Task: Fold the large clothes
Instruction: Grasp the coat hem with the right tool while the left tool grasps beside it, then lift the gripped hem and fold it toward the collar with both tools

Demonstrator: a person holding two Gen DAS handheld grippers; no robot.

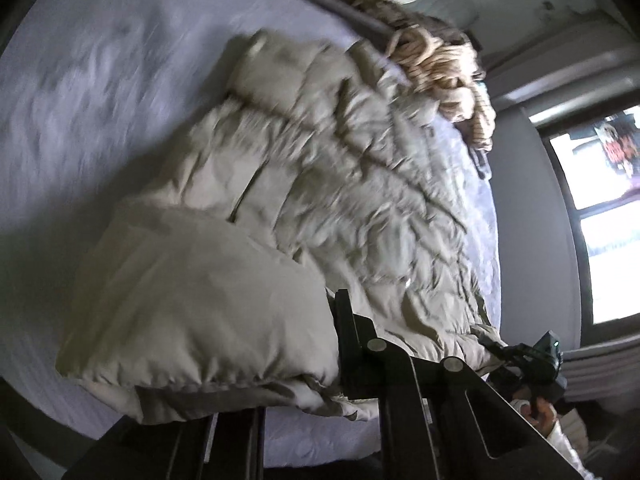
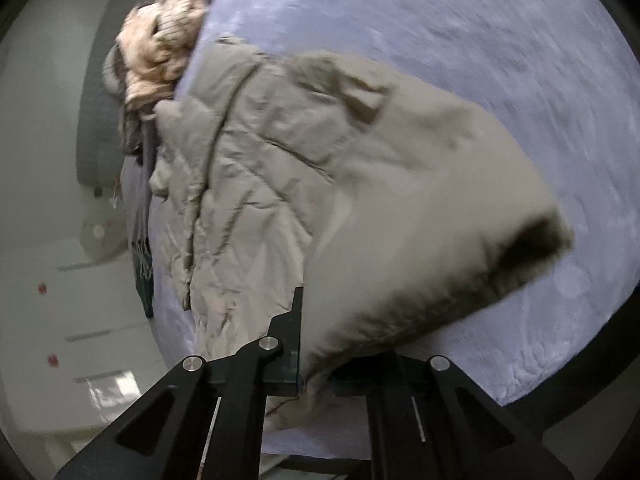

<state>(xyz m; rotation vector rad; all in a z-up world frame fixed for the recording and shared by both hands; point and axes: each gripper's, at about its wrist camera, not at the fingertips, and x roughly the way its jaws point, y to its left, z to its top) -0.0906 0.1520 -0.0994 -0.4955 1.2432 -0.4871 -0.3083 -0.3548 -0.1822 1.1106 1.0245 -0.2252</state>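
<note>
Your beige puffer jacket (image 1: 304, 184) lies spread on the lavender bed (image 1: 100, 80), and you are mid-fold. The left gripper (image 1: 336, 364) pinches its hem; the right gripper (image 2: 312, 364) clamps the lifted sleeve (image 2: 432, 216). Next, I judge, carry that sleeve across the body and lay it flat without bunching.

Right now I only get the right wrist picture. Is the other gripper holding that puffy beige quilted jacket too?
Observer: Yes, the left gripper is clamped on the puffy beige quilted jacket at its lifted edge.
Visitor: What's beyond the bed there?
Observer: A bright window beside the lilac bedspread.
Visitor: Any person visible?
Observer: Only a hand, holding the right gripper at the jacket's corner.
</note>
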